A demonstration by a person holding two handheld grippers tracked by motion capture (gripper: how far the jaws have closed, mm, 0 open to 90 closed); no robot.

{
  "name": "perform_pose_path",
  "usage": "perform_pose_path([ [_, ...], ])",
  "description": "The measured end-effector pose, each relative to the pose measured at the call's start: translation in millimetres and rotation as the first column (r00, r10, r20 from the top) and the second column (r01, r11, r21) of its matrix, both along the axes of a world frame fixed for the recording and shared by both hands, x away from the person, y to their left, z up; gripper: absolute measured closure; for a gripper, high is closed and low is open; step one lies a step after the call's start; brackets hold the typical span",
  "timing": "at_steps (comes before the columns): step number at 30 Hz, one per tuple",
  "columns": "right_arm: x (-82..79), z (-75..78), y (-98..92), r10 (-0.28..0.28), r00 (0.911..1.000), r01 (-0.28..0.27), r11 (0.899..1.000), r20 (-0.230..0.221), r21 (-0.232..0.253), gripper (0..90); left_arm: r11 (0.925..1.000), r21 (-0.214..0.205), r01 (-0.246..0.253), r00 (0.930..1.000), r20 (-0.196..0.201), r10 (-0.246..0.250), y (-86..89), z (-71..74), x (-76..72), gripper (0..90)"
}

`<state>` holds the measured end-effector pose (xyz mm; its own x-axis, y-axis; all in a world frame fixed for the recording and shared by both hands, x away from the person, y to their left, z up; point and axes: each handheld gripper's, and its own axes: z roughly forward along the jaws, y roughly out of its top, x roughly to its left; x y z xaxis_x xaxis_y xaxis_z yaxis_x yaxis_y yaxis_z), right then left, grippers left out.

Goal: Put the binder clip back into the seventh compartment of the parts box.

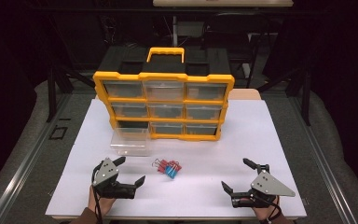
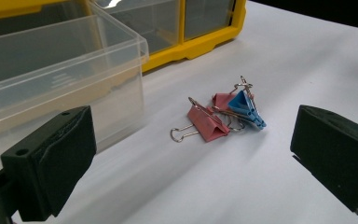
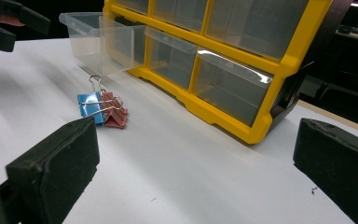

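Beside the clear drawer (image 1: 130,141), the wide-open left gripper (image 1: 129,171) should close on one binder clip (image 2: 207,123) squarely, not the heap.

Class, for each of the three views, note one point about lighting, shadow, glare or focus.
High view: white table brightly lit, surroundings nearly black. Left gripper view: binder clips sharp with soft shadows beside them, a small glare patch on the yellow organizer drawers at the top. Right gripper view: a pale reflection streak along a drawer front's upper edge, background dark.
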<state>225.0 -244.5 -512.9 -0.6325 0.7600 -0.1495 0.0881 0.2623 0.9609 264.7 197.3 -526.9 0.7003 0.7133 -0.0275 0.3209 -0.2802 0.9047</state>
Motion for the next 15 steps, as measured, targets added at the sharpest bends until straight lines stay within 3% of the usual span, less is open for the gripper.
perform_pose_path([
  [15, 0.5, -0.8, 0.1, 0.002, 1.0000, -0.002, 1.000, -0.001, -0.008, 0.0, 0.9987, 0.033, 0.039, 0.9984, -0.041, -0.038, -20.5, -5.4, 7.6, 0.0],
])
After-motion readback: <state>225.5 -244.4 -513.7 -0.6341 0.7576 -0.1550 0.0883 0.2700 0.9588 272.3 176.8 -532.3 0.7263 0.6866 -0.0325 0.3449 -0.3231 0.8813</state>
